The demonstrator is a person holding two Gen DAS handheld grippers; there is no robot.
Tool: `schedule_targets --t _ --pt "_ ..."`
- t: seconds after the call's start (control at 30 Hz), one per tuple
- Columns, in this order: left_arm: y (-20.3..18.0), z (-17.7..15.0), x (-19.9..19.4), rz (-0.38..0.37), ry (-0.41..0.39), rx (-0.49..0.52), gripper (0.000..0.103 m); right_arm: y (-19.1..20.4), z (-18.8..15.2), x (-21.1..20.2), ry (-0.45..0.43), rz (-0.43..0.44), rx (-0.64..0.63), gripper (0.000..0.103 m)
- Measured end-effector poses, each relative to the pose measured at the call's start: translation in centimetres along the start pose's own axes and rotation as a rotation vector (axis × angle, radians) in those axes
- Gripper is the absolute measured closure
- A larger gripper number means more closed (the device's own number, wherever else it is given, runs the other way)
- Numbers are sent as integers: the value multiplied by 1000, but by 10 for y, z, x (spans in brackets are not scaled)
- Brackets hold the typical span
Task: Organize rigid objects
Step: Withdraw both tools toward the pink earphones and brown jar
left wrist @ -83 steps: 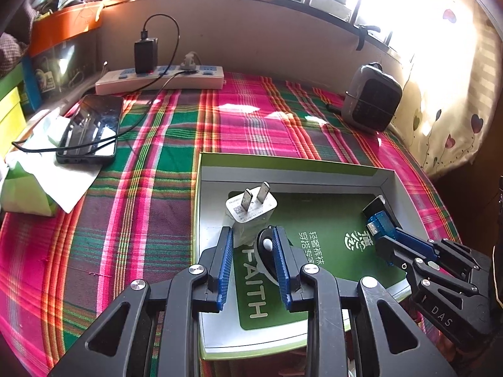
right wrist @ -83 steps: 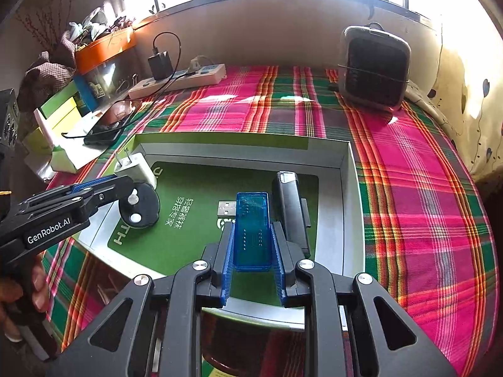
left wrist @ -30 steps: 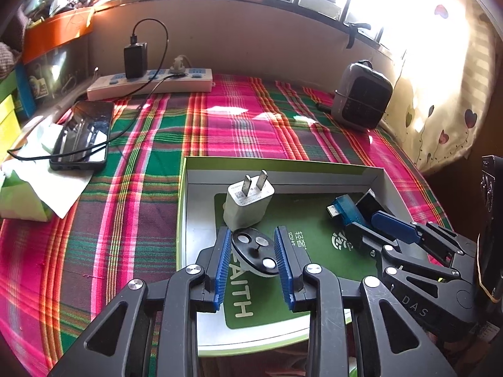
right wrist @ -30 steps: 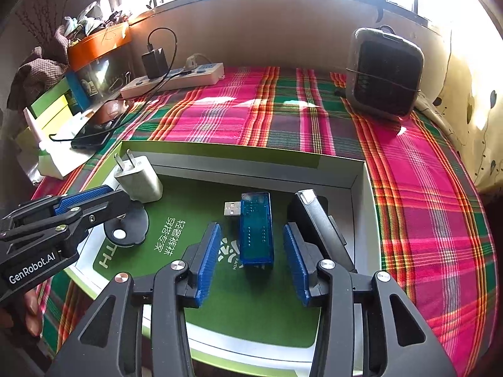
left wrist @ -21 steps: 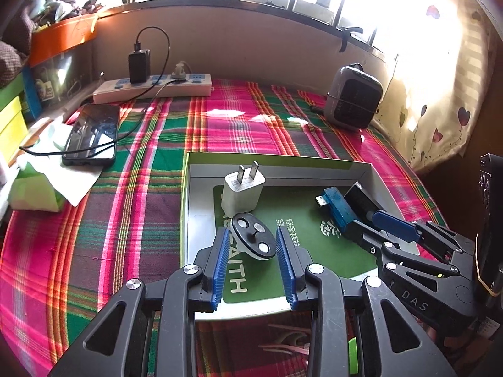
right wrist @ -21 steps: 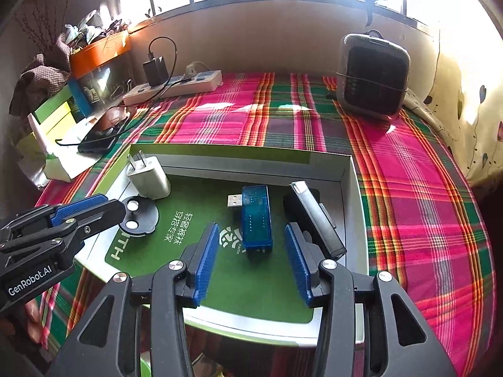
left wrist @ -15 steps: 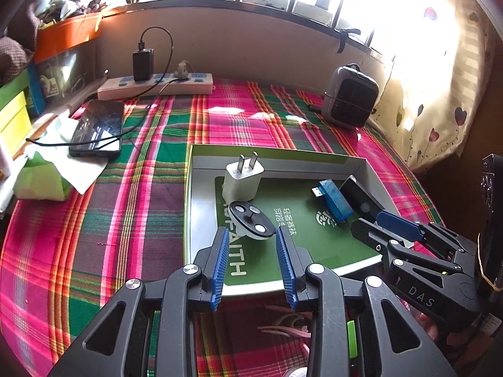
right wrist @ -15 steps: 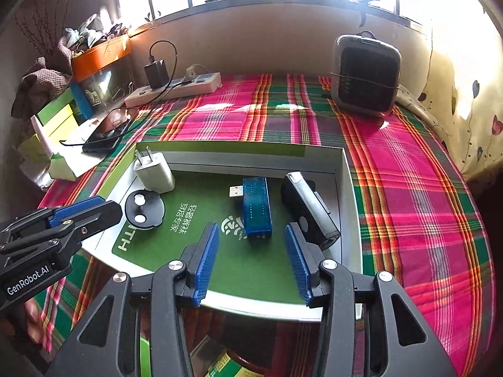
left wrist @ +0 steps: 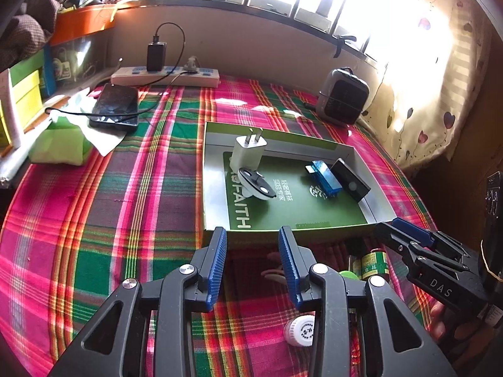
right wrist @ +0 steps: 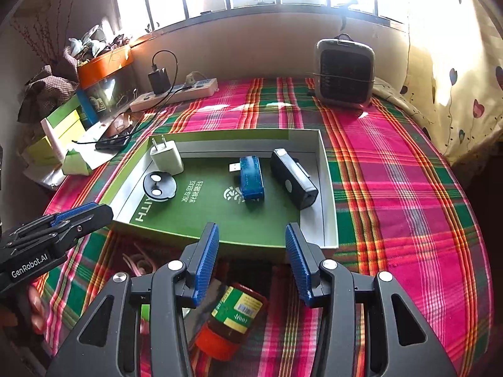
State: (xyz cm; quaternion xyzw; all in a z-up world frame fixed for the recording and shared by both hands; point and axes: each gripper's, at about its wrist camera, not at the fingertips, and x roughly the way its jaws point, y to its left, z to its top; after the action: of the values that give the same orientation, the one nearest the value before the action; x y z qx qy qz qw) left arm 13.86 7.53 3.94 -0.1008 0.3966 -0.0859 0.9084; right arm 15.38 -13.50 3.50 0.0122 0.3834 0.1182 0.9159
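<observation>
Now | plaid cloth (right wrist: pixel 393 188) by window | left claw (left wrist: pixel 253 248), right claw (right wrist: pixel 248 251) agape, empty

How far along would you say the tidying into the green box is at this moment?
Done: the white charger, black round adapter, blue USB stick and black device lie in the box. In hand: nothing; left gripper and right gripper are open. Left: possibly the jar nearby.
</observation>
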Motion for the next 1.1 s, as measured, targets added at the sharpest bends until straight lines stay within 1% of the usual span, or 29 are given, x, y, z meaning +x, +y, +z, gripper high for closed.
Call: schedule_targets --t 0.23,0.5,0.77,0.97,1.03,1.1 --pt "6 -19 -6 -20 20 -11 69 -3 -22 -13 15 -7 34 57" --pt "14 -33 -12 -31 37 -17 69 -3 -37 -14 41 -19 59 57" --pt "14 -40 -13 -50 55 -7 69 2 -45 -12 56 -19 65 57" --pt "9 -44 -12 -71 72 8 69 2 -49 -10 66 -45 61 57" --pt "8 -45 -11 -79 77 9 65 0 -49 -9 68 -49 68 57" --pt "6 -46 -11 -85 80 12 64 -3 -50 -8 74 -52 76 57"
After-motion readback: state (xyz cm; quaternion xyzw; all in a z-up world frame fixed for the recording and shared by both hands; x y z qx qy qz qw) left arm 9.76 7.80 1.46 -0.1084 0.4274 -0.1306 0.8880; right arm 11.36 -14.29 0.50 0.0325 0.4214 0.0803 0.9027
